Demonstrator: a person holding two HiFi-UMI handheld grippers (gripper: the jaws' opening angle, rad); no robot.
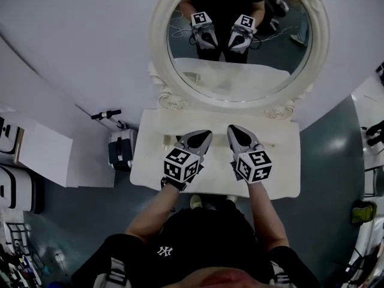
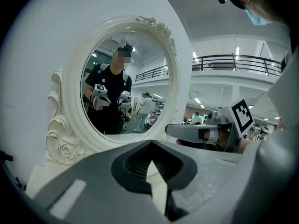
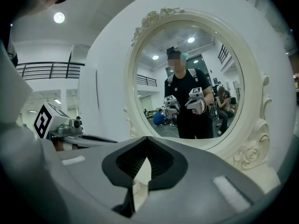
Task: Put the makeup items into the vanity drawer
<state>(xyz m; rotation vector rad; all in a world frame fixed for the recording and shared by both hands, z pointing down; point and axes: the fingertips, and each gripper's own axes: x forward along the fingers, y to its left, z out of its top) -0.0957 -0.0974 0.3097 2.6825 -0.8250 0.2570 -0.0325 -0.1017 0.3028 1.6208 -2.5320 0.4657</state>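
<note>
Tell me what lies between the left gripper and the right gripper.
Only a bare strip of the white vanity top lies between the left gripper and the right gripper. The head view shows it.

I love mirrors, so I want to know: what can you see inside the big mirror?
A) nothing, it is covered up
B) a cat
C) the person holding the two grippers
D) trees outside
C: in the head view, the oval mirror reflects the person in dark clothes holding the left gripper and the right gripper, each with its marker cube.
</note>
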